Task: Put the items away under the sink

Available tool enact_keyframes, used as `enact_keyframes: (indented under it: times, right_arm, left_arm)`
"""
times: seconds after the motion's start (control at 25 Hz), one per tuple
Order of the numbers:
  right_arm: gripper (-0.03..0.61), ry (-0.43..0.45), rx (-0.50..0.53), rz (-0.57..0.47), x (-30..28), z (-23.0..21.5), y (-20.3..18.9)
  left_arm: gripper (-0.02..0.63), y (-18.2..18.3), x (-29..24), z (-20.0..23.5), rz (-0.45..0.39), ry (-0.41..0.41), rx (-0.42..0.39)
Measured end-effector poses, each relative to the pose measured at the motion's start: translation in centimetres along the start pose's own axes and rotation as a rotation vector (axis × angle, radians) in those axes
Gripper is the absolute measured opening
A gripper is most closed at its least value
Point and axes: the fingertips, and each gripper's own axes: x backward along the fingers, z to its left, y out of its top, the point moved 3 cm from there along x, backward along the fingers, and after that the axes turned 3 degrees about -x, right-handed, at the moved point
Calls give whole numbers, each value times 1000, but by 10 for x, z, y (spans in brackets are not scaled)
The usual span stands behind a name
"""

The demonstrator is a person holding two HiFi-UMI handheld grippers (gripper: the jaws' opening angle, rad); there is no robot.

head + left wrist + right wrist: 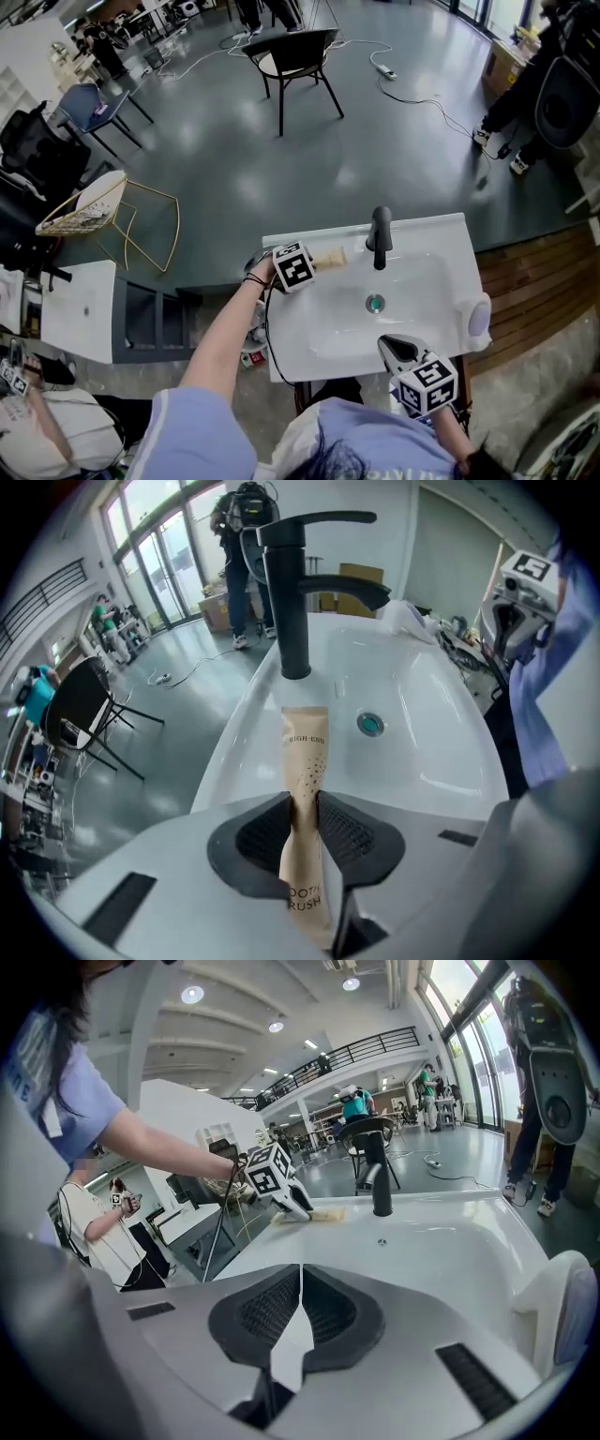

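A tan paper toothbrush packet [305,789] is pinched between the pads of my left gripper [303,829], which is shut on it. The packet [328,258] lies along the sink's back ledge, left of the black faucet [380,236], its far end pointing at the faucet [291,592]. My right gripper [298,1312] is shut with nothing in it, held at the near rim of the white sink [450,281]. From the right gripper view, the left gripper [281,1190] and the packet [323,1213] show across the basin.
The basin has a green drain [375,303]. A white soap-like object [478,317] sits at the sink's right edge. Loose items lie on the floor [251,352] left of the sink. A white cabinet [80,309] stands further left, and a black chair [291,56] behind.
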Motion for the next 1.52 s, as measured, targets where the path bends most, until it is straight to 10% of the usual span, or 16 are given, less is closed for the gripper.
enact_keyframes:
  times: [1.52]
  right_arm:
    - [21, 57, 119, -137, 134, 78, -85]
  left_arm:
    - [74, 35, 157, -299, -548, 311, 705]
